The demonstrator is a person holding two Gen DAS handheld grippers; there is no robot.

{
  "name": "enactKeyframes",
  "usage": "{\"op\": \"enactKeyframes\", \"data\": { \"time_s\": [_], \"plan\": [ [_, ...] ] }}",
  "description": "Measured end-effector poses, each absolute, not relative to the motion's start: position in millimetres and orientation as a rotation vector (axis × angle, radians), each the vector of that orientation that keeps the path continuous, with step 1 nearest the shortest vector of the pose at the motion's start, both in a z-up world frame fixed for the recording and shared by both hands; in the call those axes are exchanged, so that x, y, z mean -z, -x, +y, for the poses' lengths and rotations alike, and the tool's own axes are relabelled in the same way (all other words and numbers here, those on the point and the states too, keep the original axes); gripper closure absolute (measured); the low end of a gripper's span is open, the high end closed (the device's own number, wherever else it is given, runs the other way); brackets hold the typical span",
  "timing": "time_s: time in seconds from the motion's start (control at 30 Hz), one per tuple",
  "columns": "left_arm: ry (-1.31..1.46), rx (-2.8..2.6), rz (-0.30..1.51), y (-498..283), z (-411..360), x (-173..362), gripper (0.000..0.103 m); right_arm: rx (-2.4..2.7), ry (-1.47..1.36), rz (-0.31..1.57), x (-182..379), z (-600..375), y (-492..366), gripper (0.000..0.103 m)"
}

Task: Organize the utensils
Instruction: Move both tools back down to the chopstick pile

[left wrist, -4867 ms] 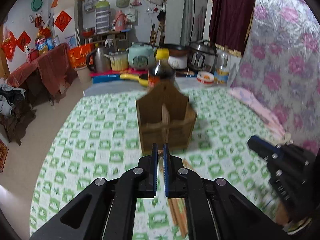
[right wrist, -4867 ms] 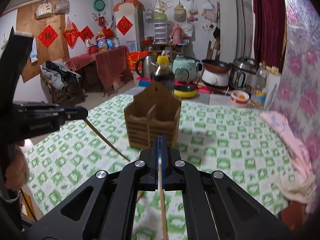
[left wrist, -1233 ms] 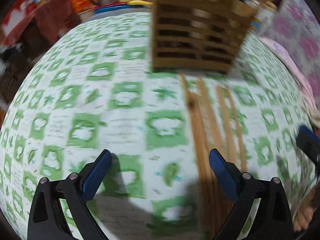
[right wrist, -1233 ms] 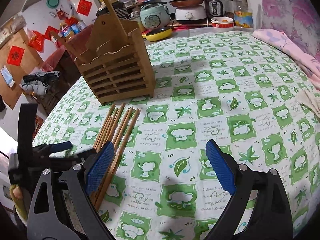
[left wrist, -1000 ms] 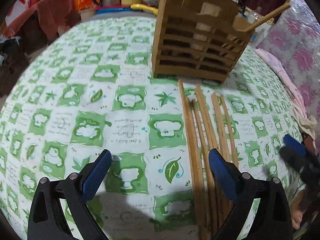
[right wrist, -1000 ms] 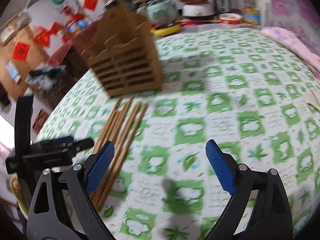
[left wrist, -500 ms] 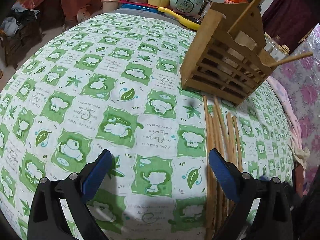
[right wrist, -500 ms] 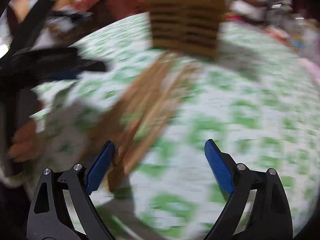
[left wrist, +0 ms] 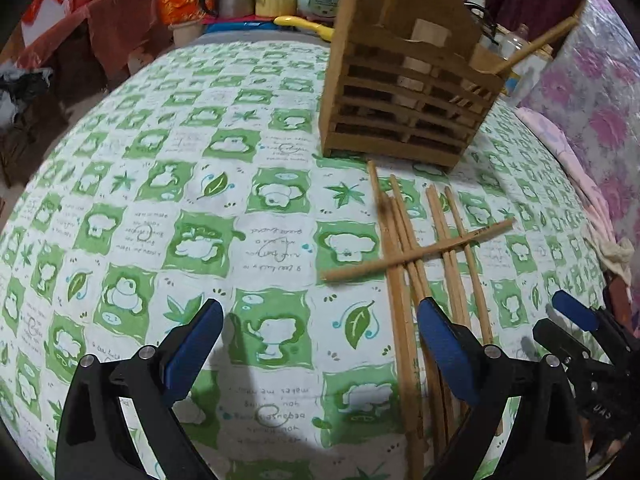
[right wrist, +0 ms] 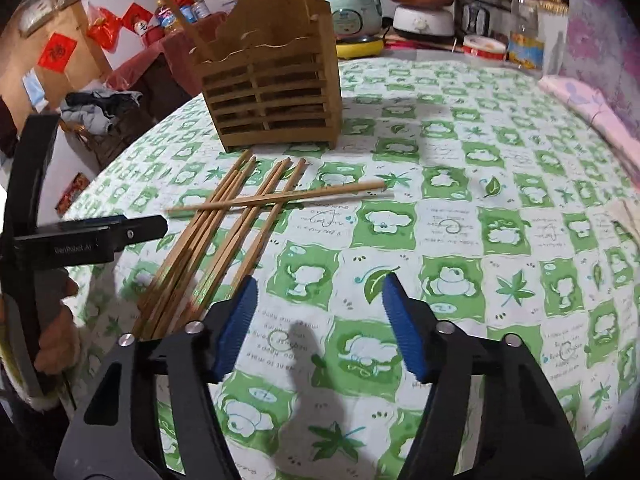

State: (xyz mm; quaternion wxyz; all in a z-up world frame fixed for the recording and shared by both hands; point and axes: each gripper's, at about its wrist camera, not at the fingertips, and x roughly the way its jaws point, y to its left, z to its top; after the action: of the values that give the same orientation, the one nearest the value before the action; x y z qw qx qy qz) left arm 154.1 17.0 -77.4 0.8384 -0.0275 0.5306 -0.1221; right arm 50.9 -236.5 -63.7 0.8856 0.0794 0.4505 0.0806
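Note:
A slatted wooden utensil holder (left wrist: 404, 92) stands on the green-and-white checked tablecloth (left wrist: 200, 208), also in the right wrist view (right wrist: 272, 92). One chopstick (left wrist: 532, 46) leans out of its right side. Several wooden chopsticks (left wrist: 404, 272) lie side by side in front of it, with one chopstick (left wrist: 420, 250) lying across them; they show in the right wrist view too (right wrist: 224, 232). My left gripper (left wrist: 320, 356) is open and empty just left of the bundle. My right gripper (right wrist: 320, 320) is open and empty just right of the bundle.
Kettle, rice cookers and bottles (right wrist: 420, 20) crowd the far table edge. A pink cloth (right wrist: 592, 108) lies at the right edge, beside a floral curtain (left wrist: 600, 92). A red-covered side table (left wrist: 112, 32) stands beyond on the left.
A chopstick now lies crosswise over the bundle; it was not there half a second ago. My right gripper swung back to face the holder. Both grippers stayed open.

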Motion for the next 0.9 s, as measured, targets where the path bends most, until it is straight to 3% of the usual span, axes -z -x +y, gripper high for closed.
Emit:
{"op": "enactKeyframes", "data": {
  "time_s": [0.23, 0.47, 0.7, 0.9],
  "plan": [
    [0.096, 0.253, 1.149, -160, 24, 82, 0.007, -0.168, 0.032, 0.913, 40, -222, -113, 0.043],
    [0.104, 0.246, 1.153, -161, 26, 83, 0.007, -0.077, 0.049, 0.998, 74, -210, -175, 0.047],
    [0.129, 0.235, 1.152, -163, 31, 83, 0.007, -0.199, -0.134, 1.159, 83, -242, -146, 0.049],
    [0.126, 0.223, 1.149, -164, 32, 83, 0.007, -0.274, -0.214, 1.066, 64, -256, -99, 0.047]
  ]
}}
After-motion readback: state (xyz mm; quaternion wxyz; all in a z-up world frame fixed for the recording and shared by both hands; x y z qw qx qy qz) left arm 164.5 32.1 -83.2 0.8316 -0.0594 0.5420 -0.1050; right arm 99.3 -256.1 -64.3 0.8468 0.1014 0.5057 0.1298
